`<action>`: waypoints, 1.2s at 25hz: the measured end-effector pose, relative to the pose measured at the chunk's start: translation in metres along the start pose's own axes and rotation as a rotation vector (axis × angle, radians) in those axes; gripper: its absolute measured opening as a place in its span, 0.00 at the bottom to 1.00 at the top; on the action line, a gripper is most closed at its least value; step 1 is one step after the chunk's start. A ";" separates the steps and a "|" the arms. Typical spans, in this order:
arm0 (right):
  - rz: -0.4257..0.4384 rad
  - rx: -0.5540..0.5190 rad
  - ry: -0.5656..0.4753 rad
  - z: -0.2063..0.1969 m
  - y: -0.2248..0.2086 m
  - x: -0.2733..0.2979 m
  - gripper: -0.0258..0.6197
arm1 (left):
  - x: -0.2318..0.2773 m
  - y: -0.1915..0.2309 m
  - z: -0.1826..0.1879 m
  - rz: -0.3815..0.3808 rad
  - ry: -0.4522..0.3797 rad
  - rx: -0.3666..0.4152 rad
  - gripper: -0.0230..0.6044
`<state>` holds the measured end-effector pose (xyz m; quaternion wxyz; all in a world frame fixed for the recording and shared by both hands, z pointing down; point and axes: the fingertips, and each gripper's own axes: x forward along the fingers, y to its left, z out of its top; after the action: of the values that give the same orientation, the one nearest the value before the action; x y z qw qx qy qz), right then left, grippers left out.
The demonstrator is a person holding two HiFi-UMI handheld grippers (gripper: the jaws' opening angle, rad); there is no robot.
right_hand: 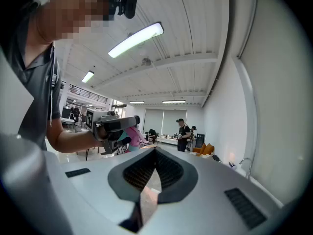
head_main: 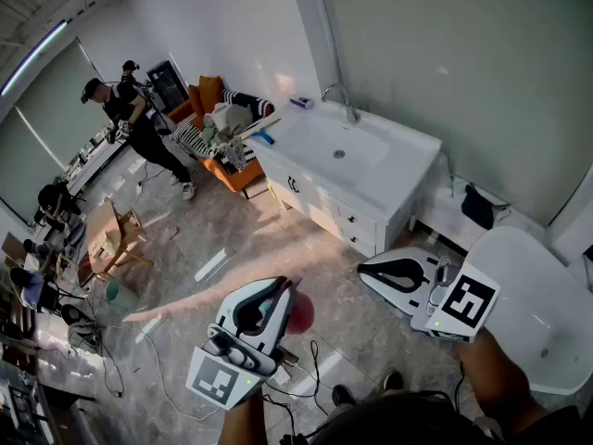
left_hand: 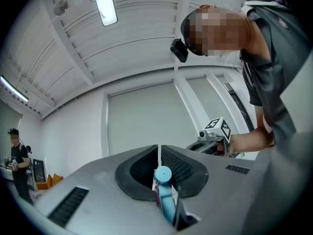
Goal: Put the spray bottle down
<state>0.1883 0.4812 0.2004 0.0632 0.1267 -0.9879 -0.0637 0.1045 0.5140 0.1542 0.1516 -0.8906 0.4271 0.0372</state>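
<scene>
Left gripper view showed the left gripper (left_hand: 160, 152) pinching the spray bottle (left_hand: 164, 192) aloft (right gripper (right_hand: 155, 153) closed on nothing), so the carry seemed in hand, and setting down needed a surface, likely the sink counter (head_main: 394, 167).

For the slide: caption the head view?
Left gripper grips a pink spray bottle over the floor; right gripper shut and empty.
</scene>
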 end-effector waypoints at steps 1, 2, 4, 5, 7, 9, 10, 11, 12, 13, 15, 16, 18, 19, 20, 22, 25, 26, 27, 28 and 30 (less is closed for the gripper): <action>0.001 0.002 -0.007 0.002 -0.002 -0.002 0.05 | 0.003 -0.002 0.000 0.000 0.002 0.001 0.07; 0.002 0.004 -0.013 0.003 -0.005 -0.005 0.05 | 0.006 -0.003 0.000 0.001 0.005 0.001 0.07; 0.005 0.009 -0.023 0.001 -0.010 -0.010 0.05 | 0.012 -0.007 -0.003 0.003 0.011 0.001 0.07; 0.010 0.011 -0.022 -0.002 -0.012 -0.013 0.05 | 0.015 -0.010 -0.006 0.006 0.015 -0.001 0.07; 0.022 0.015 -0.006 -0.008 -0.014 -0.019 0.05 | 0.019 -0.013 -0.009 0.013 0.021 -0.007 0.07; 0.025 0.020 -0.001 -0.011 -0.015 -0.023 0.05 | 0.022 -0.017 -0.010 0.018 0.021 -0.012 0.07; 0.026 0.023 -0.001 -0.012 -0.016 -0.025 0.05 | 0.024 -0.019 -0.010 0.020 0.022 -0.013 0.07; 0.027 0.026 -0.001 -0.013 -0.017 -0.026 0.05 | 0.025 -0.021 -0.010 0.021 0.024 -0.014 0.07; 0.028 0.028 0.001 -0.014 -0.018 -0.028 0.05 | 0.026 -0.023 -0.010 0.022 0.027 -0.013 0.07; 0.030 0.029 0.001 -0.014 -0.019 -0.029 0.05 | 0.028 -0.024 -0.010 0.023 0.031 -0.013 0.07; 0.035 0.030 0.001 -0.015 -0.022 -0.032 0.05 | 0.032 -0.026 -0.010 0.025 0.034 -0.012 0.07; 0.037 0.030 0.000 -0.016 -0.023 -0.034 0.05 | 0.034 -0.027 -0.010 0.027 0.035 -0.011 0.07; 0.038 0.033 -0.002 -0.016 -0.026 -0.036 0.05 | 0.037 -0.029 -0.009 0.031 0.036 -0.008 0.07; 0.038 0.036 -0.004 -0.016 -0.027 -0.037 0.05 | 0.038 -0.030 -0.009 0.033 0.037 -0.006 0.07; 0.039 0.039 -0.006 -0.015 -0.027 -0.038 0.05 | 0.038 -0.031 -0.008 0.036 0.038 -0.006 0.07; 0.043 0.048 -0.008 -0.017 -0.028 -0.038 0.05 | 0.038 -0.032 -0.008 0.041 0.041 -0.008 0.07; 0.042 0.059 -0.005 -0.022 -0.030 -0.034 0.05 | 0.035 -0.029 -0.013 0.045 0.042 -0.011 0.07; 0.039 0.063 -0.001 -0.024 -0.030 -0.032 0.05 | 0.033 -0.027 -0.016 0.045 0.043 -0.014 0.07; 0.037 0.066 0.004 -0.025 -0.029 -0.029 0.05 | 0.031 -0.024 -0.018 0.044 0.045 -0.018 0.07; 0.033 0.067 0.009 -0.026 -0.029 -0.026 0.05 | 0.029 -0.021 -0.021 0.043 0.044 -0.024 0.07; 0.019 0.069 0.019 -0.028 -0.031 -0.019 0.05 | 0.027 -0.011 -0.025 0.039 0.035 -0.038 0.07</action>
<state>0.2175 0.4532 0.2212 0.0686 0.1198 -0.9900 -0.0278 0.1284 0.4930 0.1756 0.1261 -0.8853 0.4463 0.0326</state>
